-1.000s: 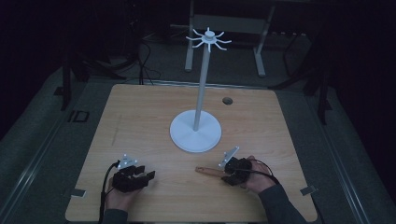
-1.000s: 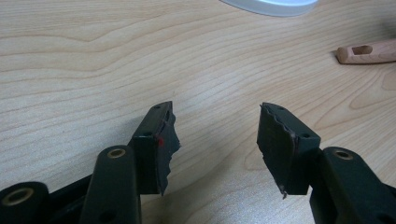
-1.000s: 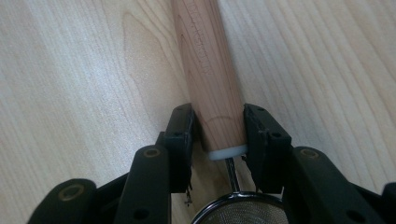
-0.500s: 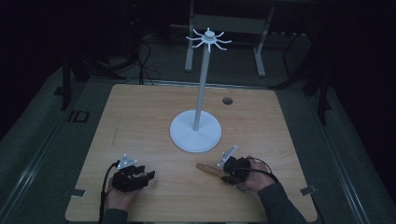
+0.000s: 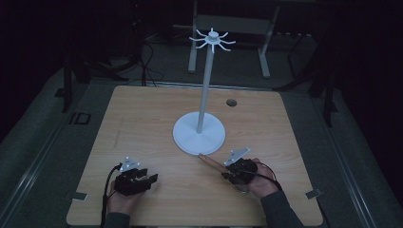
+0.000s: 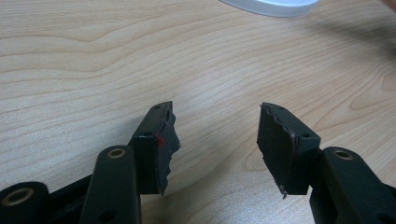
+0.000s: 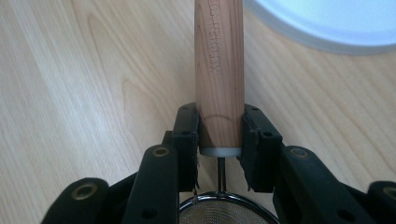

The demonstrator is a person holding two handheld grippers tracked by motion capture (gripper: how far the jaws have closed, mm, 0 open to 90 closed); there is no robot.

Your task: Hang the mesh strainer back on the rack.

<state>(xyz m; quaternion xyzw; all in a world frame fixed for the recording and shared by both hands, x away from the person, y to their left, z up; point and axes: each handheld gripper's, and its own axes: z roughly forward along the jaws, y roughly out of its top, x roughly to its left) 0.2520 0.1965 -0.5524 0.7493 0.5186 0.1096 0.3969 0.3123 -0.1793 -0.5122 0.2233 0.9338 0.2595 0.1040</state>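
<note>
Strainer, its wooden handle pinched in the just-closing right gripper and lying on the bench, points away toward the white stand, while the left gripper rests spread and empty.

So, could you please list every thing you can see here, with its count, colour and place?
Strainer: one, wooden handle with metal mesh, on the table before the stand's base, handle clamped by the right gripper.
Stand: one, white, hooks on top, table centre.
Table: one, light wood.
Left gripper: one, black, near-left, fingers apart, nothing between them.
Right gripper: one, black, near-right, has just been closing onto the handle.
</note>
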